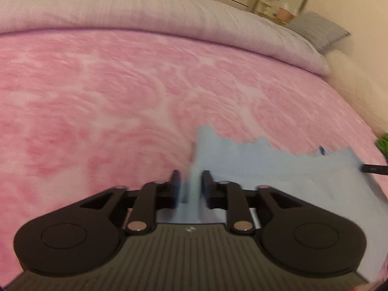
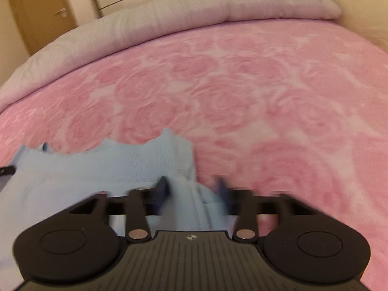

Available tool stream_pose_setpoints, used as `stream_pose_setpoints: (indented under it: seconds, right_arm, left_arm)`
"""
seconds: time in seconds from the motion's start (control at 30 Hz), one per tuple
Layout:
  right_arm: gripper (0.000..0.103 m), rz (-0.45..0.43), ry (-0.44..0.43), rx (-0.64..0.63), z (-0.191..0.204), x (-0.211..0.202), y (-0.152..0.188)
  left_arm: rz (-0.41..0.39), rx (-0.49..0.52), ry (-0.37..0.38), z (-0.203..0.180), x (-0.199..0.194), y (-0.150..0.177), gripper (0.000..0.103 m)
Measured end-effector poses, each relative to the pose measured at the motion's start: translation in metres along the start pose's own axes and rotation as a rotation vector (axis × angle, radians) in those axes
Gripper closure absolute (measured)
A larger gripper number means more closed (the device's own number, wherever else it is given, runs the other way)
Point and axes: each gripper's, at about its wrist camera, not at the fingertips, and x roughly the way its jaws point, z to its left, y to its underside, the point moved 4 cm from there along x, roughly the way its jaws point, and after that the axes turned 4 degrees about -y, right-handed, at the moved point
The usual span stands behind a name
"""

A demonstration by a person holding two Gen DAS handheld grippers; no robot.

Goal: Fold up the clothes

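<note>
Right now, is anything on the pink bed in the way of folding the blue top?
Nothing visible is. Both grippers, left and right, have the light blue top between their fingers, and the pink rose blanket ahead shows only bare fabric up to the pale duvet.

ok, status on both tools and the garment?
Left tool and right tool: each has light blue garment fabric between its fingers, grip unclear through blur. Garment on pink blanket. Nothing in the way.

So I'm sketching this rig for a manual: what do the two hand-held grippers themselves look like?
Both look alike. The left hand-held gripper and right hand-held gripper are matte black, with two rounded side lobes, silver pivot pins, a ribbed dark grey centre plate bearing a small white logo, and dark blue finger pads. No cables or sleeves show.
</note>
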Motion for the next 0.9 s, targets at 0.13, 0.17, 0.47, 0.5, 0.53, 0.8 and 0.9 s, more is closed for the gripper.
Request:
stream_pose_setpoints:
  seconds: [0.13,0.17,0.47,0.5,0.53,0.8,0.9]
  right_arm:
    - [0.034,-0.094,0.033,0.084,-0.014,-0.068,0.011]
    - [0.031,-0.120,0.009,0.130,-0.018,-0.087,0.017]
    - [0.027,-0.067,-0.322,0.696,-0.021,-0.167,0.141]
    - [0.027,-0.038,-0.345,0.747,-0.015,-0.162,0.153]
    - [0.027,-0.022,-0.352,0.775,-0.011,-0.156,0.157]
    - [0.030,-0.042,-0.307,0.879,0.002,-0.109,0.145]
    - [0.047,-0.054,-0.256,0.897,-0.001,-0.093,0.136]
  left_arm:
    - [-0.044,-0.092,-0.076,0.028,-0.059,0.004,0.069]
    - [-0.051,-0.131,-0.075,0.034,-0.080,0.010,0.067]
    - [0.036,-0.709,0.329,0.011,-0.170,0.125,0.048]
    - [0.053,-0.768,0.356,0.008,-0.163,0.136,0.048]
    - [0.065,-0.818,0.366,0.006,-0.156,0.145,0.048]
    - [0.073,-0.959,0.284,0.011,-0.096,0.143,0.052]
    - [0.097,-0.913,0.262,0.010,-0.082,0.131,0.077]
